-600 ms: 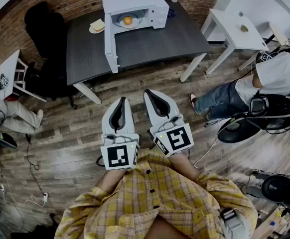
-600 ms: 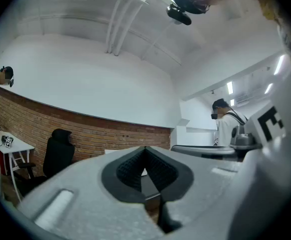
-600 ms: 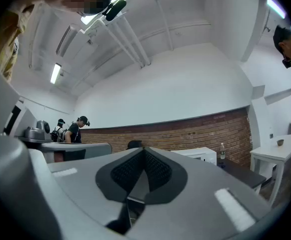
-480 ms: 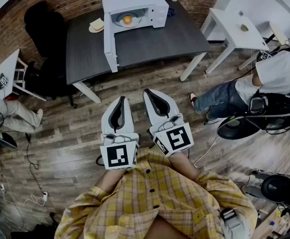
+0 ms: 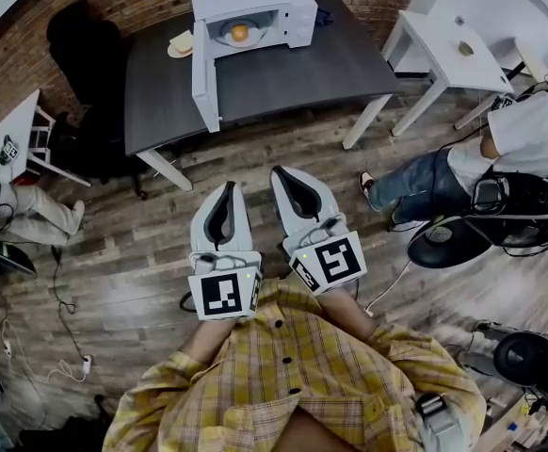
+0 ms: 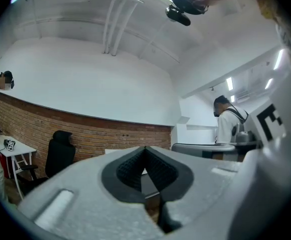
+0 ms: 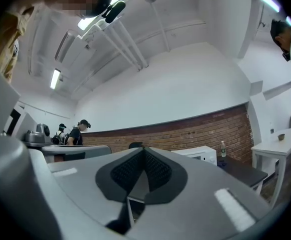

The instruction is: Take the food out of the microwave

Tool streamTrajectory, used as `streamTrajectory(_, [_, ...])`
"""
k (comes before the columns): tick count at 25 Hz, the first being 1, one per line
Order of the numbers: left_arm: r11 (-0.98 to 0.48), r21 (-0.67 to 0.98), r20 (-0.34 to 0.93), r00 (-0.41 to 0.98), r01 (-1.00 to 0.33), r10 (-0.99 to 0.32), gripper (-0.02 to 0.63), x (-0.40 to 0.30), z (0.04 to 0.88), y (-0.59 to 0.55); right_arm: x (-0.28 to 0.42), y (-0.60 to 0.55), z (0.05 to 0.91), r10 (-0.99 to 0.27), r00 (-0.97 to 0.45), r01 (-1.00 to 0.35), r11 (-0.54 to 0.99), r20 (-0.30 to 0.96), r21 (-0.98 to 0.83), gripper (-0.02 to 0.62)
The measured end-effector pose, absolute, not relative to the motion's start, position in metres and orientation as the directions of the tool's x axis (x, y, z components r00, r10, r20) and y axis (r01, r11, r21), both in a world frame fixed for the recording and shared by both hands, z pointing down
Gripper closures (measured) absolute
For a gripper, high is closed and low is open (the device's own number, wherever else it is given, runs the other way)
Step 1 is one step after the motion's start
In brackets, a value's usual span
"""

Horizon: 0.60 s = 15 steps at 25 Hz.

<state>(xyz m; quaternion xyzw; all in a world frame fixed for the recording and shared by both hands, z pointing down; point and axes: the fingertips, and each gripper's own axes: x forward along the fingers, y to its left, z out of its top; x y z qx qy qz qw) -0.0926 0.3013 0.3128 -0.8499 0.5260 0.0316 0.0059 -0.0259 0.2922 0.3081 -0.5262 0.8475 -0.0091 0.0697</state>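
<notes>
Wooden floorboards run beneath the person's yellow plaid shirt, and just ahead of it the left gripper and right gripper are held side by side, close together, pointing level toward the table. Both have their fingers clenched tight on nothing, pads meeting with no gap. Well beyond the fingertips stands a dark table. On its far side a white microwave has its door swung wide toward the left gripper's side. Inside, straight ahead of the fingertips and far from them, an orange piece of food sits on a plate.
</notes>
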Motion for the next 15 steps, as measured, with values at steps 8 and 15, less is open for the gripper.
streamTrajectory(8, [-0.423, 0.008, -0.072, 0.421, -0.906, -0.904, 0.606, -0.061, 0.317, 0.319, 0.008, 0.306, 0.313, -0.888, -0.443, -0.888, 0.453, -0.120, -0.080, 0.592])
streamTrajectory(15, [-0.382, 0.021, -0.057, 0.381, -0.924, -0.923, 0.606, -0.047, 0.326, 0.333, 0.030, 0.315, 0.319, -0.880, -0.460, -0.876, 0.471, -0.117, -0.100, 0.592])
